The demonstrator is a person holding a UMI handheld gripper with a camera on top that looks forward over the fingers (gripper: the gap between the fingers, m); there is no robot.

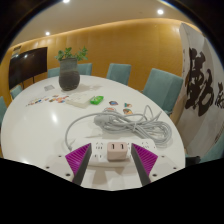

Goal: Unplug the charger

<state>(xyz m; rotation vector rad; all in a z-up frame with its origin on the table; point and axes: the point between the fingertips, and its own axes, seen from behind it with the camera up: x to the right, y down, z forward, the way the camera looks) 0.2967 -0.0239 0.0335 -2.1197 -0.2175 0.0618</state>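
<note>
On the white round bench (40,125), just ahead of the gripper (113,160), lies a white power strip (106,153) with a white charger (117,151) plugged into it. Fingers (78,158) spread wide, purple pads flanking the strip on either side; gap visible at both, nothing gripped. A loose coil of white cable (135,125) lies just beyond the charger. Farther back: potted plant (69,70) in a dark pot, small scattered items near it. Teal chairs (160,88) ring the far edge. Banner with black calligraphy (203,85) stands at the right.
</note>
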